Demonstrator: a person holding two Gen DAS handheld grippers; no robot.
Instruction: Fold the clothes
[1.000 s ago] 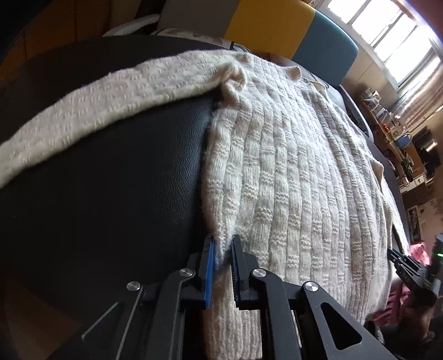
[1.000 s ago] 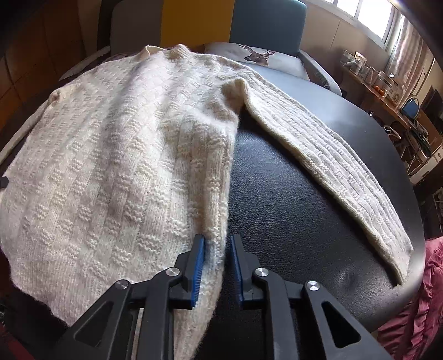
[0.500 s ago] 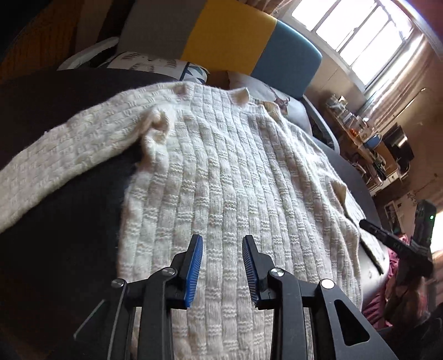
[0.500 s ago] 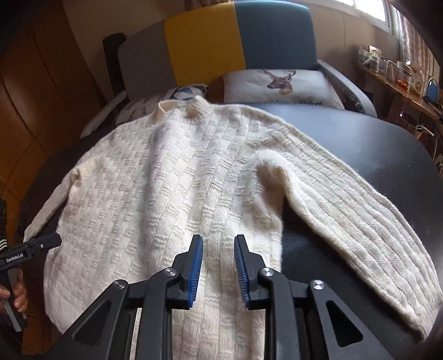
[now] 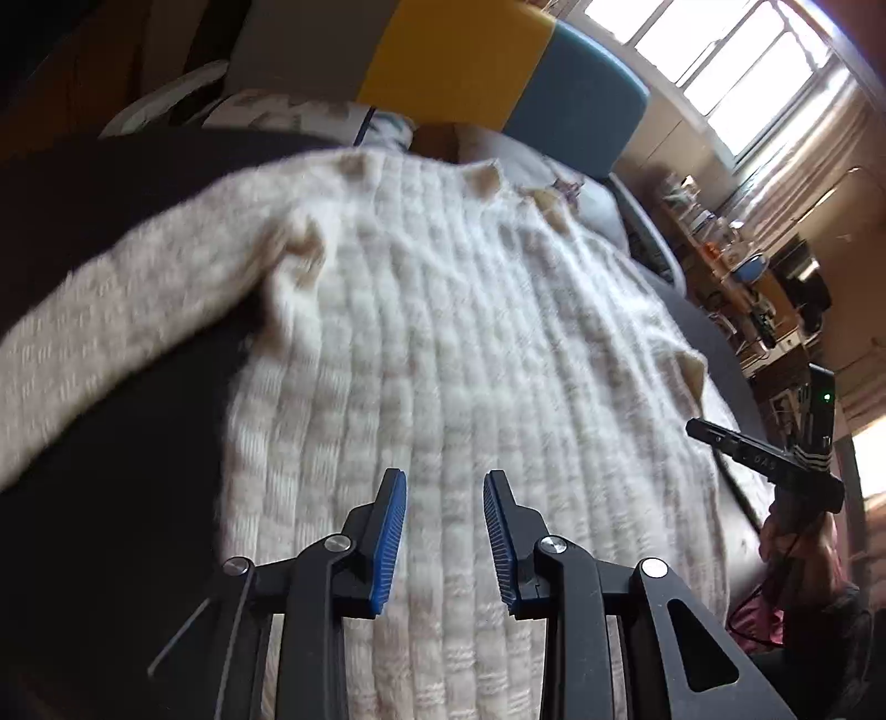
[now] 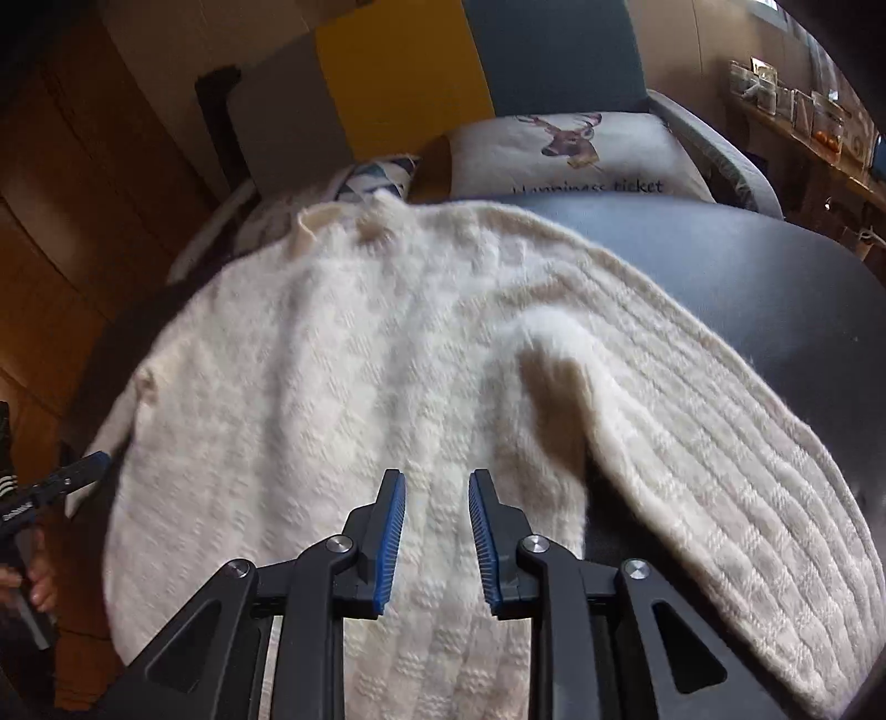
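A cream knitted sweater (image 5: 470,332) lies flat on a black round table (image 5: 111,443), collar at the far side. Its sleeve (image 5: 111,310) stretches off to the left. My left gripper (image 5: 444,476) hovers over the lower body of the sweater, jaws apart, with nothing between the pads. In the right wrist view the same sweater (image 6: 332,387) fills the middle, and its other sleeve (image 6: 720,443) runs down to the right. My right gripper (image 6: 434,476) hangs open above the knit near the armpit fold, holding nothing. Each view shows the other gripper at its edge.
A sofa with grey, yellow and blue back panels (image 5: 459,50) stands behind the table, with a deer-print cushion (image 6: 570,149) on it. Cluttered shelves (image 5: 747,277) line the right wall under the windows. Bare table top (image 6: 775,288) lies beyond the right sleeve.
Both grippers have left the sweater's side edges, risen and moved inward over its body. The left jaws, shut on the edge a second ago, have opened. The right jaws have widened slightly.
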